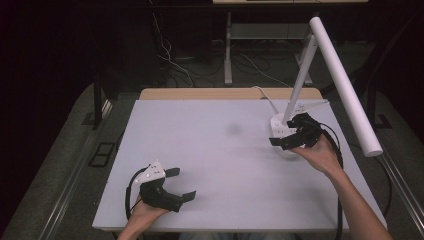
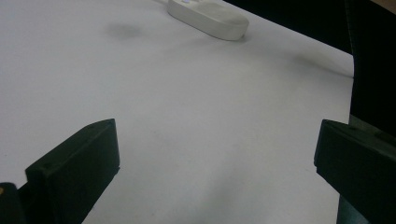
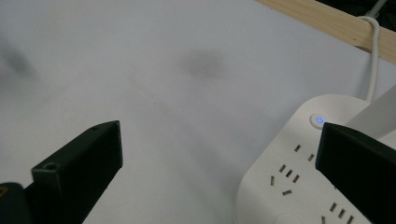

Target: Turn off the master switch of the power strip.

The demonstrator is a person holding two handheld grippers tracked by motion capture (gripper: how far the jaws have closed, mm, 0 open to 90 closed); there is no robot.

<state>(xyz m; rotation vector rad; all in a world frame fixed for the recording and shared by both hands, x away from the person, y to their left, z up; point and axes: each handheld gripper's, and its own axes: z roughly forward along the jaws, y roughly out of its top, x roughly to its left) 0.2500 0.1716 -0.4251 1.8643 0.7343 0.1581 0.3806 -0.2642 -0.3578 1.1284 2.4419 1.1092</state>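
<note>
right gripper (image 1: pixel 289 138) hung over the lamp base (image 3: pixel 299 186) at the white board's (image 1: pixel 210 150) far right, jaws spread, nothing held. likely lining up on the lit power button (image 3: pixel 318 120); next move needs a precise tip press. base: smooth matte plastic, rounded, sockets on top. left gripper (image 1: pixel 181 184) idle, spread wide.

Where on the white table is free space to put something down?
The middle of the table between the left gripper and the lamp base is bare. Crowded: the right side, where the right gripper hovers at that base.
</note>
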